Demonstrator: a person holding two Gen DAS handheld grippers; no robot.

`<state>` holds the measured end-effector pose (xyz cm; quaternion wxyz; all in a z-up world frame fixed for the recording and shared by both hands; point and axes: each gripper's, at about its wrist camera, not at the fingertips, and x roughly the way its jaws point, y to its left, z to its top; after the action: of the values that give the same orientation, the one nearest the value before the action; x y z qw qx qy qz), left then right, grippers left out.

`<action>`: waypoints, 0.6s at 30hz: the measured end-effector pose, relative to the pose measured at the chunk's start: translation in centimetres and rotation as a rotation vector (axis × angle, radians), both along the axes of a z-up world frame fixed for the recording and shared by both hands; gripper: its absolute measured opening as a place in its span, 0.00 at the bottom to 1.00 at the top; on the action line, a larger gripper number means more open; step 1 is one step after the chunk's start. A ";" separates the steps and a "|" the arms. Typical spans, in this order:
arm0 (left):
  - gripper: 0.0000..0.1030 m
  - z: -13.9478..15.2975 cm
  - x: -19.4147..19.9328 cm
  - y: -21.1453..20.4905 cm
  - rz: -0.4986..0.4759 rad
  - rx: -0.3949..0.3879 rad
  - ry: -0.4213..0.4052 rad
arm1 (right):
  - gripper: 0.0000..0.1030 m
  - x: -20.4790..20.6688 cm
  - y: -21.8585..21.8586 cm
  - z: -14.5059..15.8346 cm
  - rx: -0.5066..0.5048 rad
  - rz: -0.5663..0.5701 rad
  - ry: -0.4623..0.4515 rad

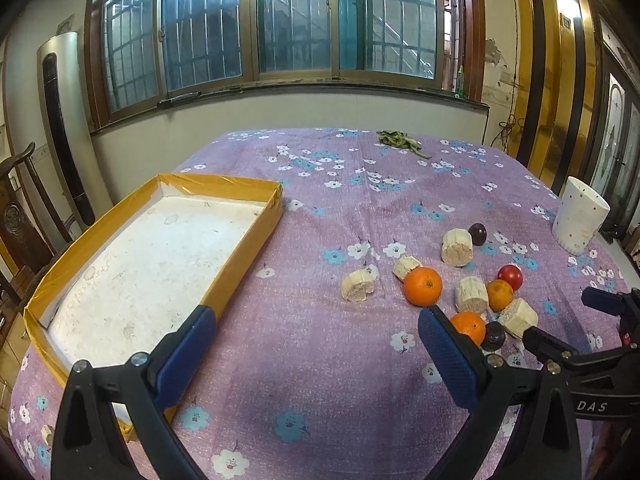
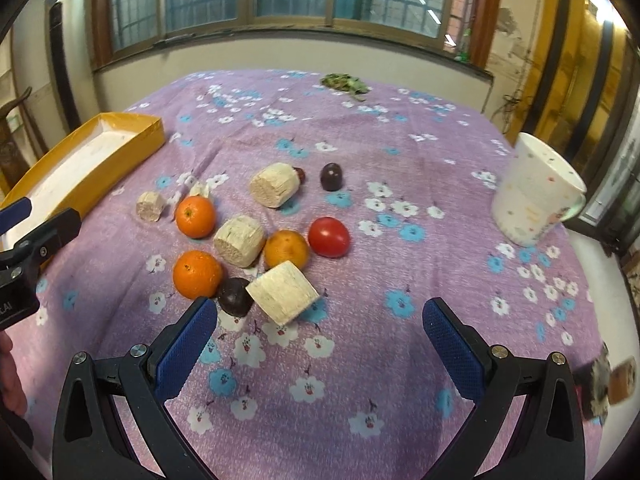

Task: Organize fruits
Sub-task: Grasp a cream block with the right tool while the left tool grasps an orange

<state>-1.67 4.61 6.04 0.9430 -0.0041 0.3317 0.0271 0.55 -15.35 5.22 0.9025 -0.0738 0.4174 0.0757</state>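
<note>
Three oranges point(image 2: 196, 216) point(image 2: 197, 274) point(image 2: 287, 250), a red tomato point(image 2: 329, 237) and two dark plums point(image 2: 331, 176) point(image 2: 235, 296) lie mixed with several beige cut chunks point(image 2: 239, 241) on the flowered purple cloth. My right gripper point(image 2: 320, 312) is open, just short of the nearest plum and chunk point(image 2: 282, 292). The left gripper point(image 1: 318, 320) is open and holds nothing, with the yellow-walled tray point(image 1: 250, 248) to its left and an orange point(image 1: 468, 326) behind its right finger. The tray's white floor is bare. In the left wrist view the right gripper point(image 1: 568, 316) shows at the right.
A white mug point(image 2: 532, 192) stands near the table's right edge. Green scraps point(image 2: 344, 82) lie at the far side. A wooden chair point(image 1: 24, 216) and a tall appliance point(image 1: 64, 120) stand left of the table. A hand point(image 2: 8, 380) shows at the lower left.
</note>
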 end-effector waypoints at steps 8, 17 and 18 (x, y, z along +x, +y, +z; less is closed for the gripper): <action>0.99 -1.0 0.7 -0.9 -0.040 0.015 0.074 | 0.72 2.2 0.1 -1.8 0.091 0.081 0.098; 0.99 -2.4 2.3 -3.3 -0.146 -0.023 0.224 | 0.38 2.4 -0.7 -1.4 0.194 0.090 0.149; 0.99 -2.5 2.5 -3.7 -0.163 -0.024 0.236 | 0.38 2.2 -1.0 -1.3 0.201 0.081 0.150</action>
<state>0.81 0.86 3.58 0.8965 0.0150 0.4396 -0.0534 2.78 -16.40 3.88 0.8680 0.0063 0.4706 0.1587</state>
